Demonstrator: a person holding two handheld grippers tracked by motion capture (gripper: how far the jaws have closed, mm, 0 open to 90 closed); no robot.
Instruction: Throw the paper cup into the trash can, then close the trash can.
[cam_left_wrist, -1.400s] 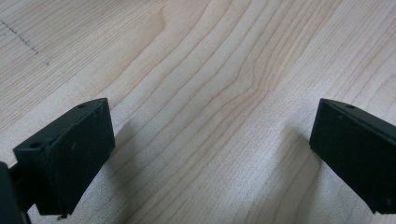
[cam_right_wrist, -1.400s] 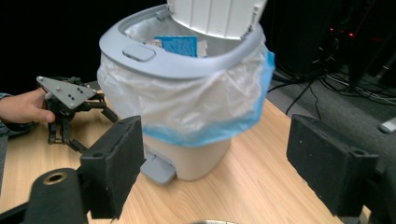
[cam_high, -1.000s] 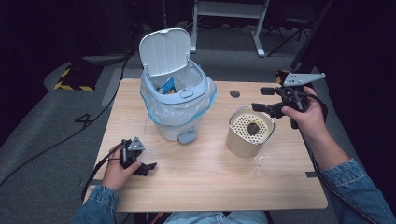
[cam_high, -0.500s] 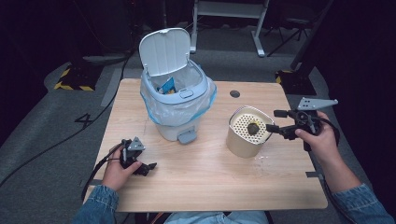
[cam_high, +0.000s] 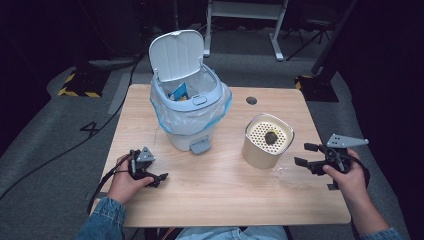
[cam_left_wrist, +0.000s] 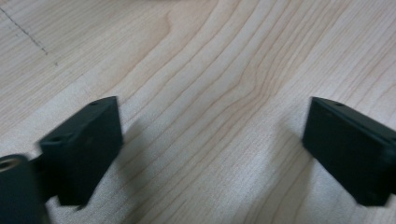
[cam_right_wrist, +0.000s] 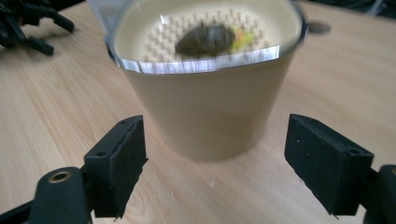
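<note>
A beige cup (cam_high: 266, 149) with a perforated insert and a dark lump (cam_high: 271, 137) on it stands right of the table's middle. My right gripper (cam_high: 305, 154) sits low just to its right, open and pointing at it. In the right gripper view the cup (cam_right_wrist: 210, 107) stands just ahead of the open right gripper (cam_right_wrist: 215, 154), and neither pad touches it. My left gripper (cam_high: 159, 179) rests on the table at the front left. Its jaws have just been closing a little but stand wide, with bare wood between them (cam_left_wrist: 210, 135).
A white pedal bin (cam_high: 190, 107) with its lid up and a blue-edged liner stands at the table's middle back, with some litter inside. A round cable hole (cam_high: 251, 100) lies behind the cup. The table's right edge (cam_high: 330, 165) is close to my right hand.
My right hand has come down and toward the front, from above the table's right edge to table level beside the cup. The left hand has stayed in place.
</note>
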